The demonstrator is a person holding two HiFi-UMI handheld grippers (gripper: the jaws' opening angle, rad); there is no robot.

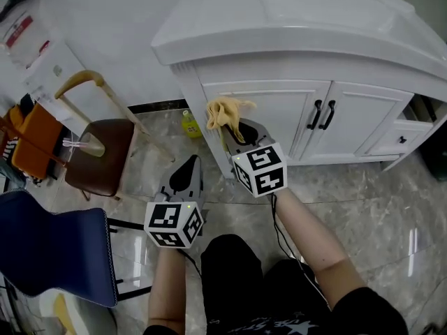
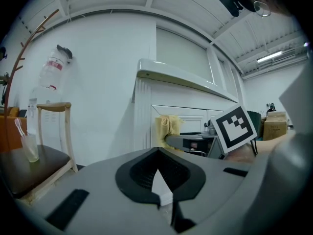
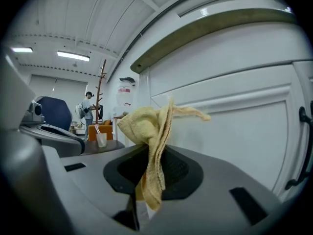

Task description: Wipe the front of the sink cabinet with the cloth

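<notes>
The right gripper [image 1: 237, 132] was shut tight on the yellow cloth [image 1: 225, 112]. The cloth stuck up just beside the left door [image 1: 283, 121] of the cabinet [image 1: 190, 89]. The left gripper [image 1: 189, 166] was shut on nothing, nearer and to the left. To wipe well, I think the cloth should press flat on the door and slide side to side.

The scene is lit evenly and brightly from overhead. In the right gripper view, ceiling strip lights [image 3: 73, 56] are recorded, and pale reflections are shown on the glossy floor [image 1: 412, 243]. Both gripper views are strongly bowed and darkened at the corners. The cloth [image 3: 146, 131] is rendered sharp; the near foreground is softened.
</notes>
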